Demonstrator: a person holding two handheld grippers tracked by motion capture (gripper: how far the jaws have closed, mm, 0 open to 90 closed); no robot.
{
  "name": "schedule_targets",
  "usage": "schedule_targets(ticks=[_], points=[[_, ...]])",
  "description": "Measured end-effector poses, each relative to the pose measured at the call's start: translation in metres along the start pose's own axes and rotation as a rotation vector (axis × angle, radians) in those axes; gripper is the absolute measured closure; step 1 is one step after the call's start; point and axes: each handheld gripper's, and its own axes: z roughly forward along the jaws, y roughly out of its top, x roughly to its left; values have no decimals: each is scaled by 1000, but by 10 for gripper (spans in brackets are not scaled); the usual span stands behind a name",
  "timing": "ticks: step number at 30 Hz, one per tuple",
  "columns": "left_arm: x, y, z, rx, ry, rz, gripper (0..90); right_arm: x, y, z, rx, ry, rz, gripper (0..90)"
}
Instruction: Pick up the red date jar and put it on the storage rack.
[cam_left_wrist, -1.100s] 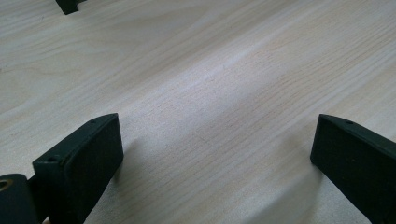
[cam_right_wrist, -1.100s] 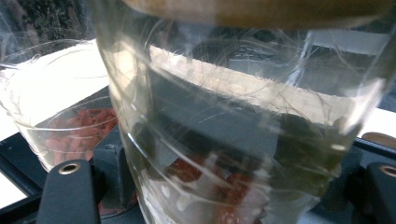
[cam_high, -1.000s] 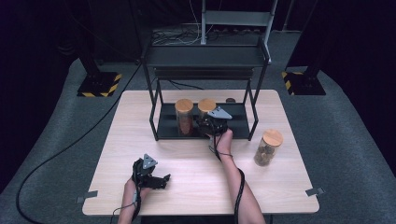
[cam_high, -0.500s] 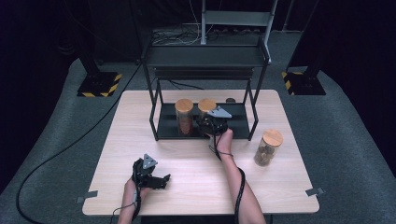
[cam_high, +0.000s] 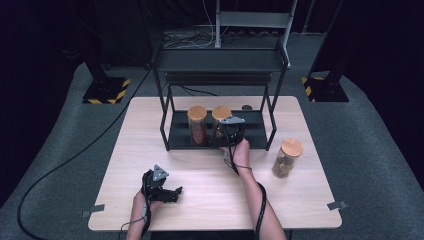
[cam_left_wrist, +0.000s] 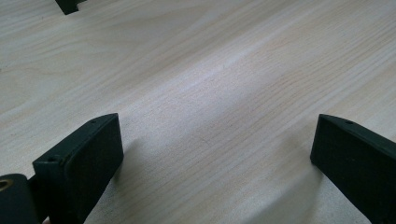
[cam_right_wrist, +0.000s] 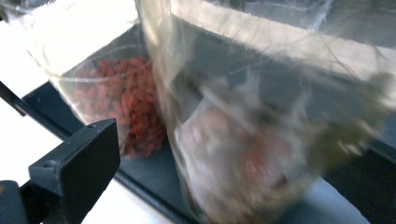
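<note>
Two cork-lidded glass jars stand on the lower shelf of a black rack (cam_high: 256, 131). The left jar (cam_high: 197, 125) (cam_right_wrist: 133, 105) holds red berries. The right jar (cam_high: 220, 119) (cam_right_wrist: 243, 154) holds pale pinkish pieces and is blurred close up in the right gripper view. My right gripper (cam_high: 224, 133) reaches in around this jar. Its jaws have just been opening; the jar is between them, and the left pad (cam_right_wrist: 79, 163) stands off the glass. My left gripper (cam_high: 172, 193) (cam_left_wrist: 215, 158) rests open on the wooden table (cam_high: 310, 200), with nothing between its jaws.
A third cork-lidded jar (cam_high: 287, 158) with brown contents stands on the table to the right of the rack. The rack's upper shelf (cam_high: 220, 61) overhangs the two jars, and its posts flank them. A cable trails from each gripper.
</note>
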Motion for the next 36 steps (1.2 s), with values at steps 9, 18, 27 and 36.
schedule_targets(ticks=[9,18,27,36], points=[[0,0,0,0,0,1,17,3,-7,-20,50,8,-7,0],[0,0,0,0,0,0,17,15,-36,-46,101,32,-49,0],[0,0,0,-1,-5,4,17,20,-75,-71,138,31,-64,0],[0,0,0,-1,-5,7,17,19,-114,-106,164,36,-68,0]])
